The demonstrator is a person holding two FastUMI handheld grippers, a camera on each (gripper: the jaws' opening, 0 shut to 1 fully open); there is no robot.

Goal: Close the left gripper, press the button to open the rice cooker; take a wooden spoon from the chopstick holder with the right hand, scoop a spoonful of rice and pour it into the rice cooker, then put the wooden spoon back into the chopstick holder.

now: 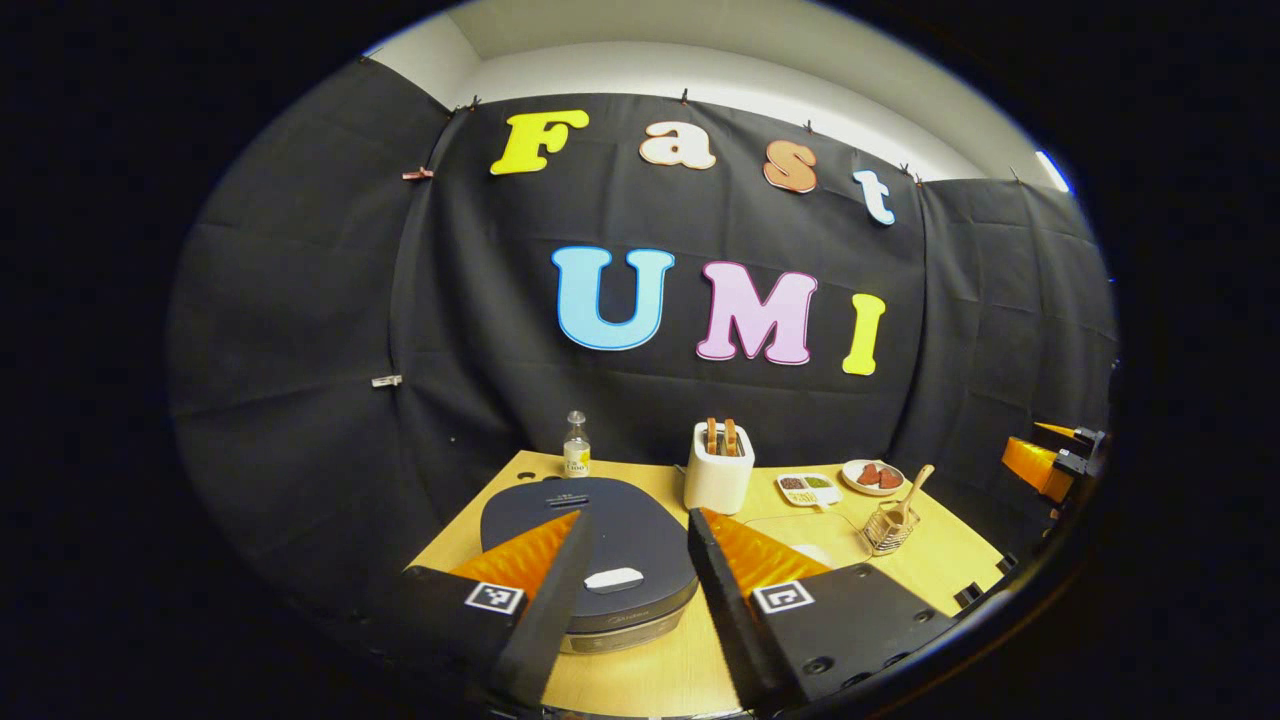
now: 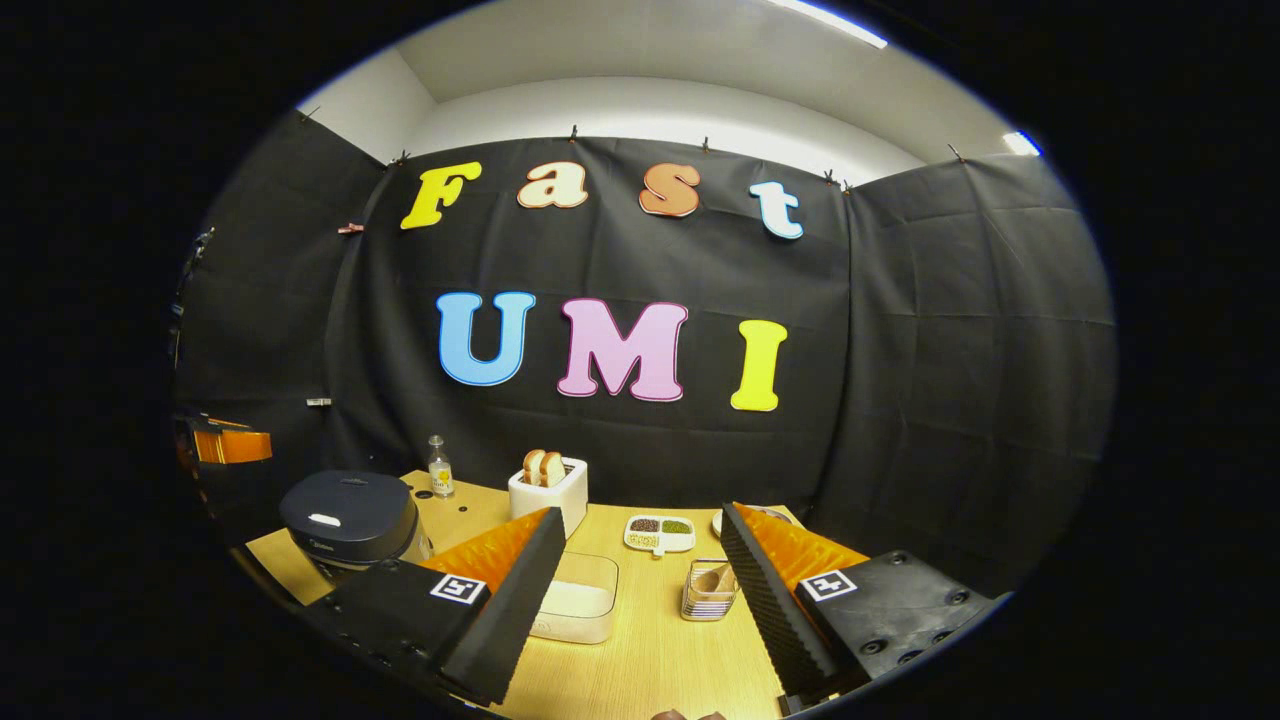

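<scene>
**Lid down, spoon in the holder, both grippers spread wide**

We start at the left. The rice cooker (image 1: pixel 590 560) sits with its lid down, and its pale button (image 1: pixel 613 579) lies between the two fingers of the left gripper (image 1: pixel 640 590), which hangs above and short of it with its fingers well apart. We judge the main risk here: with the fingers apart like this, a press would straddle the button and land on the lid instead, or one finger would catch the lid's edge and push the cooker along the table (image 1: pixel 660 670).

Moving right, the clear rice container (image 2: pixel 575 600) stands just beside the right gripper's left finger. A careless sweep could knock it.

Further right, the wooden spoon (image 1: pixel 912 490) stands in the chopstick holder (image 2: pixel 708 590), its handle leaning. The right gripper (image 2: pixel 640 600) is spread wide and empty, with the holder between its fingers and a little ahead. The light wire holder could tip or slide if the spoon were gripped off-centre.

This scene fits either end: a closed cooker and a stowed spoon.
</scene>
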